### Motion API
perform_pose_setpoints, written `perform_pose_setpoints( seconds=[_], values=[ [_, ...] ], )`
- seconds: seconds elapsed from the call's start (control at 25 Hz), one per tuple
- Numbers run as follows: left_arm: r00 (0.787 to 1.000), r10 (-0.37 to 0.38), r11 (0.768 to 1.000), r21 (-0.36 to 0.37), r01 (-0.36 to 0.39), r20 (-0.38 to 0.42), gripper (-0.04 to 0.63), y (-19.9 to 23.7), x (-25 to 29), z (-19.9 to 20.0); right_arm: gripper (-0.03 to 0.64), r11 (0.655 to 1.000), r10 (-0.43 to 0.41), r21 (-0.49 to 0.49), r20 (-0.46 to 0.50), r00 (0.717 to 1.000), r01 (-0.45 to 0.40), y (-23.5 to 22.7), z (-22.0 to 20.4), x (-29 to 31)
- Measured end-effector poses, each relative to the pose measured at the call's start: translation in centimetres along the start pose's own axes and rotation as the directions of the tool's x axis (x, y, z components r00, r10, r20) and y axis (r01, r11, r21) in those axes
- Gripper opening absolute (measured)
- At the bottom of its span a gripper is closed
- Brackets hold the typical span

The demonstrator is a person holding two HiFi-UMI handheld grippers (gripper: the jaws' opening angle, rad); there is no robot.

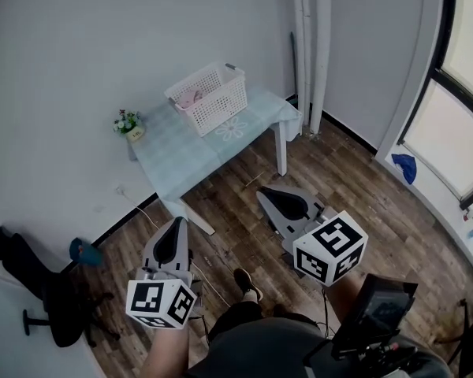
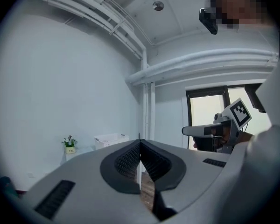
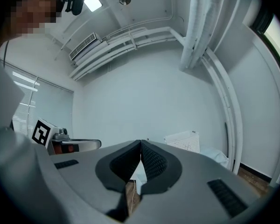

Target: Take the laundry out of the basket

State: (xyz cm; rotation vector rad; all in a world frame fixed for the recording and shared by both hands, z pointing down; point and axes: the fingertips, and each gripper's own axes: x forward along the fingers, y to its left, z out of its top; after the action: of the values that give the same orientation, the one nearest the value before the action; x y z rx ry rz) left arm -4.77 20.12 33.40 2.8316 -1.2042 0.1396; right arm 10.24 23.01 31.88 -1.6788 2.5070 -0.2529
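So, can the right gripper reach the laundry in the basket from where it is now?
Probably not yet. The right gripper hangs well short of the table, and the basket with the laundry stands near the wall. Nothing blocks the way; stepping closer should do.
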Motion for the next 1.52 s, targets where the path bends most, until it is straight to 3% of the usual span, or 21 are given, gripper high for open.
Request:
perform_pose_setpoints(
  seconds=[0.16, 0.32, 0.92, 1.16, 1.52],
  values=[
    [1.000, -0.017, 0.999, -0.038, 0.017, 0.009, 0.008, 1.8, 3.1, -0.2, 0.014, 0.999, -0.035, -0.027, 0.002, 0.999, 0.035, -1.9, 0.5, 2.2],
    [0.999, -0.030, 0.998, -0.053, 0.032, 0.037, 0.008, 3.9, 6.5, 0.1, 0.014, 0.988, -0.069, -0.138, -0.011, 0.998, 0.067, -3.4, 1.2, 5.0],
    [0.997, -0.004, 0.998, -0.065, 0.009, 0.074, 0.008, 17.9, 16.4, 3.1, 0.014, 0.989, -0.055, -0.141, -0.086, 0.995, 0.042, -7.3, 2.5, 22.3],
    [0.998, 0.006, 0.996, -0.093, 0.001, 0.067, 0.008, 23.9, 18.7, 2.1, 0.014, 0.974, -0.028, -0.227, -0.118, 0.993, 0.000, -6.9, 2.6, 29.2],
    [0.997, 0.023, 0.995, -0.100, -0.015, 0.072, 0.008, 27.9, 22.1, 2.6, 0.014, 0.974, -0.010, -0.227, -0.129, 0.992, -0.020, -8.6, 3.1, 34.7]
  ],
)
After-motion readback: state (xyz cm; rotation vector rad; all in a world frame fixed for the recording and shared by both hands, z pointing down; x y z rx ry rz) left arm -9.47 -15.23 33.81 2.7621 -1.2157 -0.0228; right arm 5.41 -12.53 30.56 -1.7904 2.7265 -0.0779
